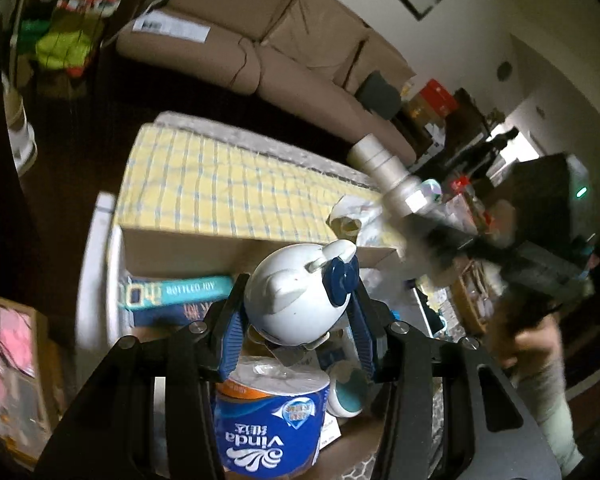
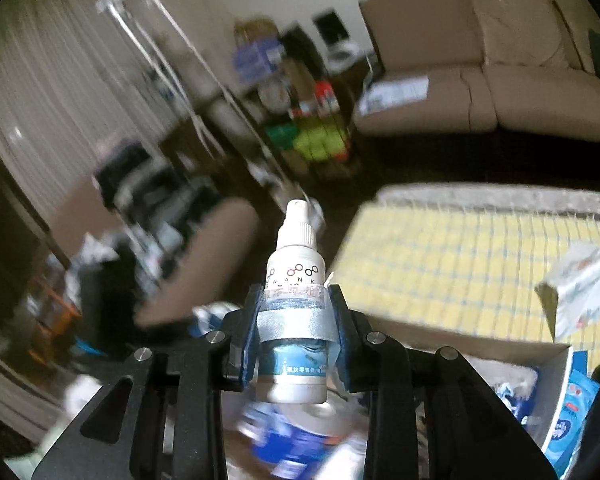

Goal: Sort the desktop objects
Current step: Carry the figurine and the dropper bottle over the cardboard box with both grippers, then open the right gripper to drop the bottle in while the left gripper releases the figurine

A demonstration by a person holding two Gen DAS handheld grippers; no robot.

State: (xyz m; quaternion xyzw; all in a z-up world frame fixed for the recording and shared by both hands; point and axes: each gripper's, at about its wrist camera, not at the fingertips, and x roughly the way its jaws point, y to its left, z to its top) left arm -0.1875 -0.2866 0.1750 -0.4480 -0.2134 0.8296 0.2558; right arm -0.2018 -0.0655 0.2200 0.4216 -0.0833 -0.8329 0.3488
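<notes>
My left gripper [image 1: 300, 292] is shut on a white pig-shaped figurine [image 1: 292, 300] with a dark blue bow. It hangs over an open cardboard box [image 1: 220, 248]. A blue Vinda toilet roll [image 1: 268, 420] stands in the box right below the figurine. My right gripper [image 2: 296, 300] is shut on a small white spray bottle [image 2: 296, 256] with a blue label, nozzle pointing away. Under it lies the same roll [image 2: 300, 436], blurred. In the left wrist view the right gripper [image 1: 424, 216] and its bottle [image 1: 380, 164] show blurred at the right, above the box's far corner.
The box also holds a teal "Bottled Joy" carton [image 1: 180, 292] and a round teal-and-white item [image 1: 346, 394]. Beyond it is a table with a yellow checked cloth [image 2: 460, 260] and a white packet [image 2: 580, 288] on it. A beige sofa [image 1: 300, 60] lies farther back.
</notes>
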